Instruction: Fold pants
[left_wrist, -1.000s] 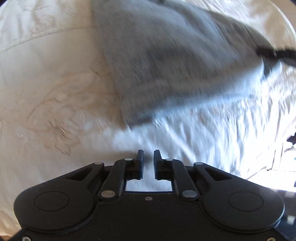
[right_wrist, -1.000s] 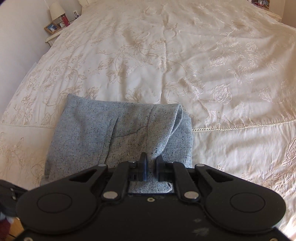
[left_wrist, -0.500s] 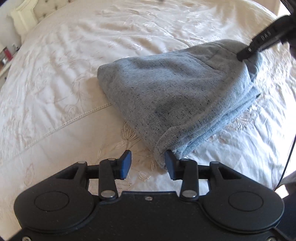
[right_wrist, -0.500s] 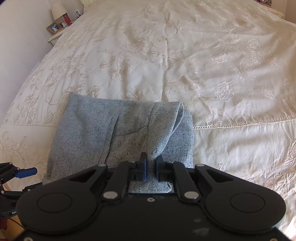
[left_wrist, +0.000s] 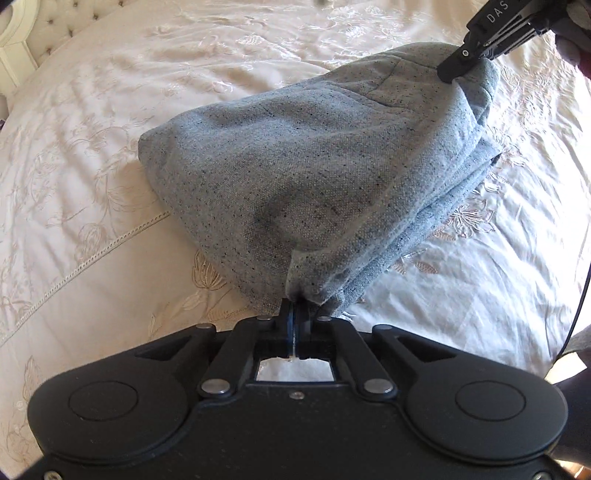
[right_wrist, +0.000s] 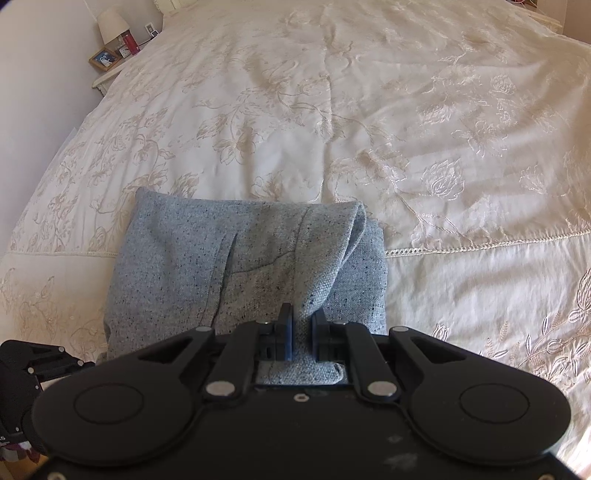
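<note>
The grey speckled pants (left_wrist: 314, 177) lie folded in a thick bundle on the cream bedspread (left_wrist: 92, 206). My left gripper (left_wrist: 295, 308) is shut on the near corner of the bundle. My right gripper (right_wrist: 301, 321) is shut on a raised fold of the pants (right_wrist: 240, 266) at their near edge. In the left wrist view the right gripper (left_wrist: 458, 74) shows at the upper right, pinching the far corner. The left gripper (right_wrist: 33, 362) shows at the lower left of the right wrist view.
The embroidered bedspread (right_wrist: 369, 110) stretches far beyond the pants. A bedside table with a lamp (right_wrist: 110, 26) and a picture frame (right_wrist: 103, 59) stands at the bed's far left. A tufted headboard (left_wrist: 48, 26) shows in the left wrist view.
My left gripper swung round to the pants' near corner, opened, then shut on it. My right gripper has kept its hold on the fold.
</note>
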